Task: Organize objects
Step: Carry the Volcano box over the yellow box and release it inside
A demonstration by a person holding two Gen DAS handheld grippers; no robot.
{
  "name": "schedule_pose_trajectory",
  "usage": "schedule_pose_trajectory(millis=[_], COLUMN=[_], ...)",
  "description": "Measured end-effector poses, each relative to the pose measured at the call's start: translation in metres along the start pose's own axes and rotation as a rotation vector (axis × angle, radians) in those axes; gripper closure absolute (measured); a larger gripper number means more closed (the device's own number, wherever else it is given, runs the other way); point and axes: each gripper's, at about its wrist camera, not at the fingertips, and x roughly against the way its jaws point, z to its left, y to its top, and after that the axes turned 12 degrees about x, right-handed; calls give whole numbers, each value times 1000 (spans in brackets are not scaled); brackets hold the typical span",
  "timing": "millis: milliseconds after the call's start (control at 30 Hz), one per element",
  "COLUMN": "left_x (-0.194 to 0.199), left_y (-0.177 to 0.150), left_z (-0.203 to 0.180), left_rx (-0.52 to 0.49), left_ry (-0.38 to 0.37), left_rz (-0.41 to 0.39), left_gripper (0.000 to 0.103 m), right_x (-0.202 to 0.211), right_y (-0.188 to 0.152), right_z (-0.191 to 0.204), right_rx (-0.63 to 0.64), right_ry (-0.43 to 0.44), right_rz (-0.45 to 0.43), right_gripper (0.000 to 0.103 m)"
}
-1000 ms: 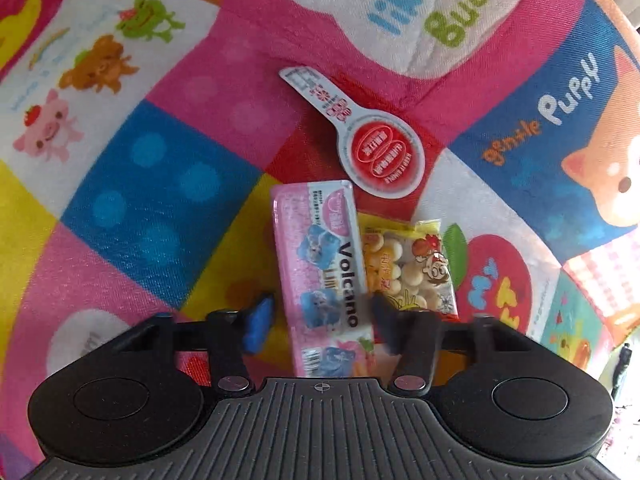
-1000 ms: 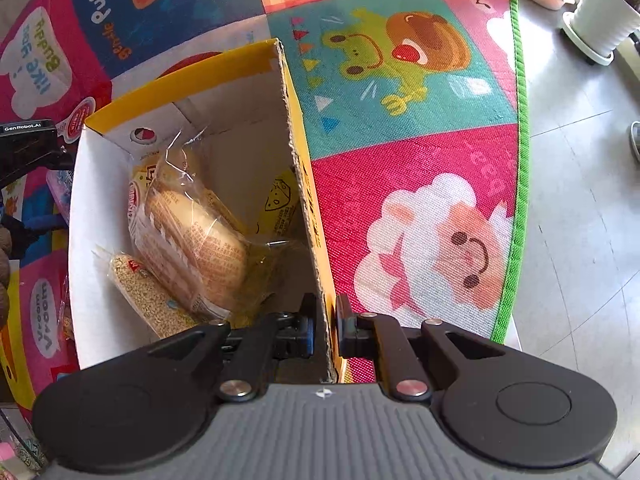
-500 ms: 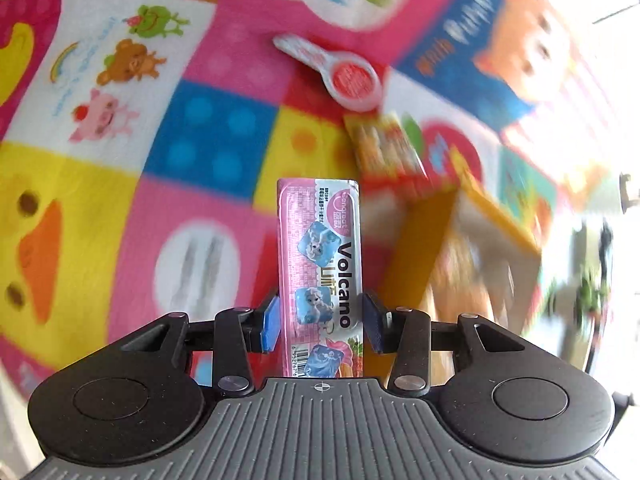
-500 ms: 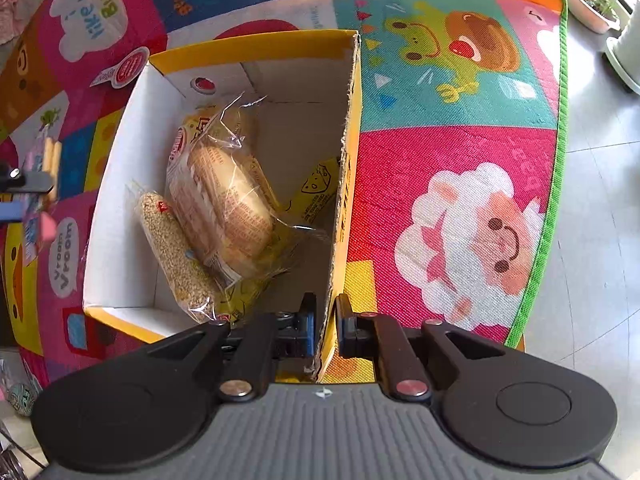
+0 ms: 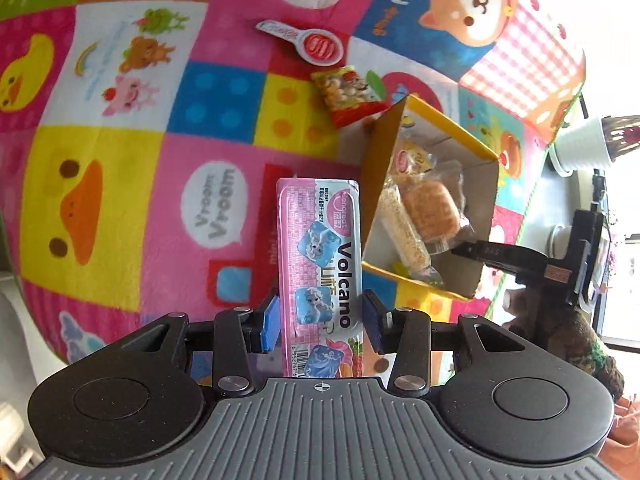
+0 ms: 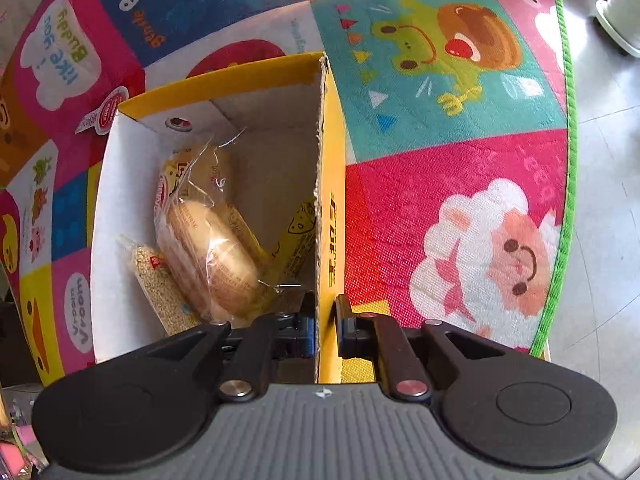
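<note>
The pink Volcano pack stands lengthwise between the blue pads of the left gripper, clamped and lifted off the play mat, its far end just beside the left wall of the yellow box, whose right wall the right gripper pinches with its jaws nearly closed on the cardboard. A second ago the pack lay on the mat beside the red biscuit bag with the fingers spread around it; now it hangs in the grip, the bag and the red-and-white spoon-shaped packet lie well beyond it, and the box has entered the left view. The left gripper points forward and down over the mat, while the right one reaches along the box wall, above the wrapped bun and sesame bar inside.
</note>
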Motion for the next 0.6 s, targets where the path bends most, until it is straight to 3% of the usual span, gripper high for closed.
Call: schedule_pose_trajectory(millis=[400, 600], left_x=[-33, -30], left_y=[-24, -26], left_z=[-45, -59], left_rx=[-244, -271], left_ry=[132, 110], left_rz=[196, 200], left_gripper=[57, 57], right_x=[-8, -7], right_y=[-3, -5], right_z=[-11, -13], right_rx=[-62, -71], right_ry=[27, 42], right_rz=[-13, -27], right_gripper=[93, 93])
